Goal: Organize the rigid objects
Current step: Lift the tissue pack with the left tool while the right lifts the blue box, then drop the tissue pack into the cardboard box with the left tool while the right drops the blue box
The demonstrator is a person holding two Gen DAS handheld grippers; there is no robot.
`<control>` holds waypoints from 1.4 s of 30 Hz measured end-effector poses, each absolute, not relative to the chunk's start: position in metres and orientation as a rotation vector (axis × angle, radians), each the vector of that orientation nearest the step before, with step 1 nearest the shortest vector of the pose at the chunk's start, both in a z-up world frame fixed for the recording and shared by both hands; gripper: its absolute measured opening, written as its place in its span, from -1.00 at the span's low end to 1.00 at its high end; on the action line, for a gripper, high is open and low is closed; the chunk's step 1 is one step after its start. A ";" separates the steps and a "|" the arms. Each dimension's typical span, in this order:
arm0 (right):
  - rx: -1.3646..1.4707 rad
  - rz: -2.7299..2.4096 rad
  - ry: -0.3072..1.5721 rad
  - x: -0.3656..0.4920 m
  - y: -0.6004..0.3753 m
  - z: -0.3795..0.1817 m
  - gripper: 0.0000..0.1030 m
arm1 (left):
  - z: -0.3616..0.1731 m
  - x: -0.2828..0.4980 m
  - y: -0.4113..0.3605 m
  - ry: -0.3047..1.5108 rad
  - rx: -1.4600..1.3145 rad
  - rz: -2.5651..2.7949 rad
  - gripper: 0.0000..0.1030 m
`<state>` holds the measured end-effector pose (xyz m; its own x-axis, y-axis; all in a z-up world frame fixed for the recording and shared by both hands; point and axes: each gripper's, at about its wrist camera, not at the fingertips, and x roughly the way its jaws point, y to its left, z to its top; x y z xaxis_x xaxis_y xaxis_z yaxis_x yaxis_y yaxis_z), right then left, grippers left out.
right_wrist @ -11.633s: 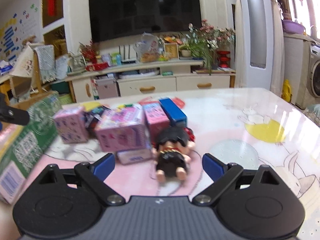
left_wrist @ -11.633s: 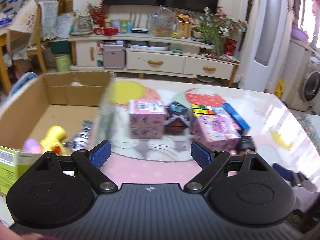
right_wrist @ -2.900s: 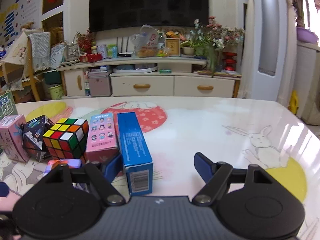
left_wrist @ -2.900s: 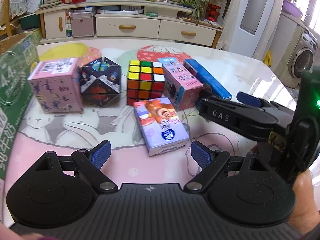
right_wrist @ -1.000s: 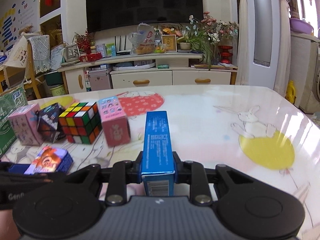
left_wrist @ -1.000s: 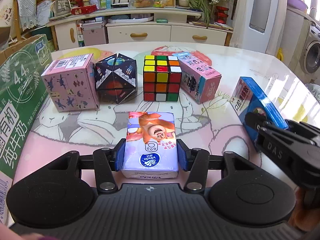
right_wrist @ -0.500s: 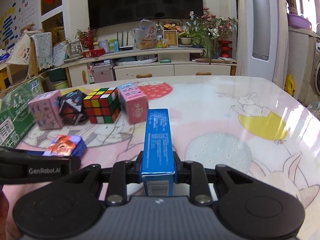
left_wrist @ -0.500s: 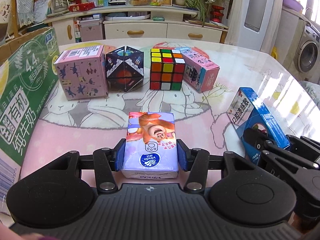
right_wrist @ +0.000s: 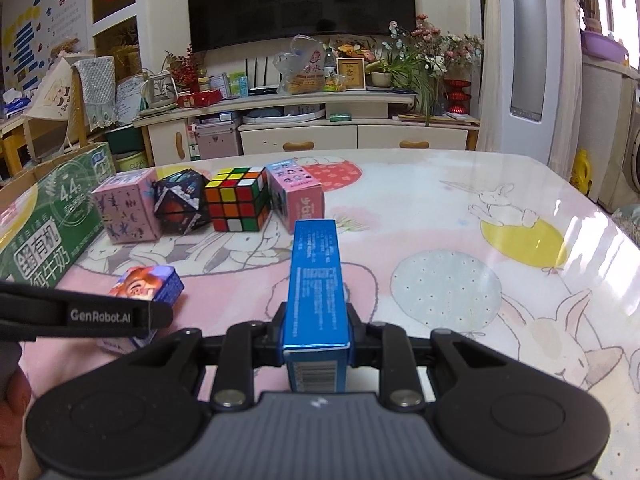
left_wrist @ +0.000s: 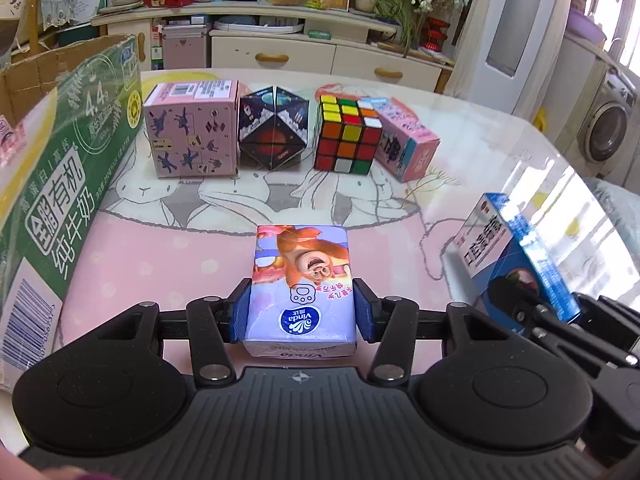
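Tissue pack (left_wrist: 302, 292): clamped in left gripper (left_wrist: 302, 314), above the table (left_wrist: 500, 152). Blue box (right_wrist: 317, 284): clamped in right gripper (right_wrist: 316, 340), alongside. Row beyond, side by side: pink box (left_wrist: 192, 130), dark folding cube (left_wrist: 273, 128), Rubik's cube (left_wrist: 347, 134), pink carton (left_wrist: 406, 140). Green cardboard box (left_wrist: 60, 168): left edge.

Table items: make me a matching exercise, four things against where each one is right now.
Things:
1. tissue pack
2. blue box
3. Rubik's cube
4. green carton

Places:
A. along the table's left edge
B. clamped in the right gripper
C. in the row, between the dark space cube and a pink box
D. clamped in the left gripper

Pairs: 1-D, 2-B, 3-C, 4-A
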<state>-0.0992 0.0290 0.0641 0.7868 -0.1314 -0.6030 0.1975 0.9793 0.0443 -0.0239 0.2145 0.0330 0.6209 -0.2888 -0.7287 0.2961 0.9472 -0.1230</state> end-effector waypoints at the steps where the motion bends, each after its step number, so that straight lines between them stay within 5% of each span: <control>1: 0.104 -0.176 0.641 -0.101 0.031 0.065 -0.55 | 0.035 -0.025 0.216 0.832 0.005 -0.341 0.21; 27: 0.043 -0.086 0.609 -0.108 0.087 0.110 -0.55 | 0.101 -0.028 0.258 0.737 -0.061 -0.395 0.21; 42: 0.037 0.120 0.493 -0.058 0.153 0.162 -0.55 | 0.150 0.005 0.353 0.607 -0.205 -0.175 0.21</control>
